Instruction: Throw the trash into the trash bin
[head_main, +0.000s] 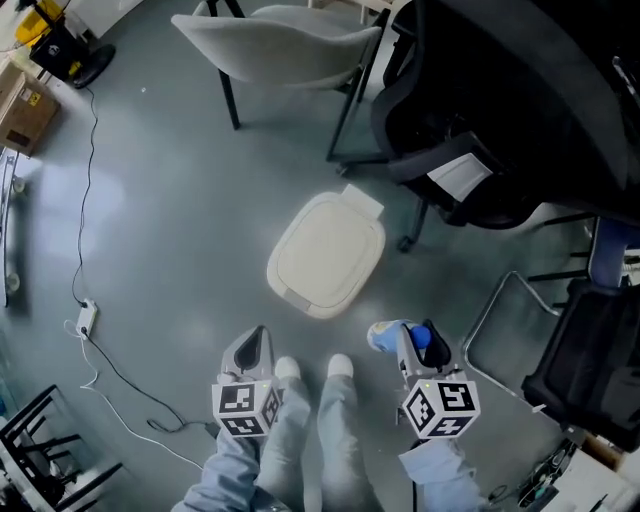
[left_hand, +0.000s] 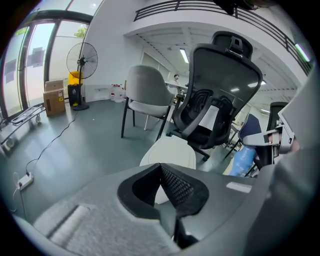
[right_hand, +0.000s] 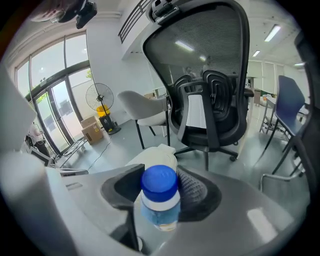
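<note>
Right gripper (right_hand: 161, 189) grips clear bottle (right_hand: 160, 212), blue cap (right_hand: 159, 179) | trash bin (head_main: 327, 255) rounded, cream

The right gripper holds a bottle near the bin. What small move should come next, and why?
Probably lower the left gripper to the closed lid of the white plastic trash bin and open it: the blue-capped clear plastic bottle in the right gripper cannot go in yet.
</note>
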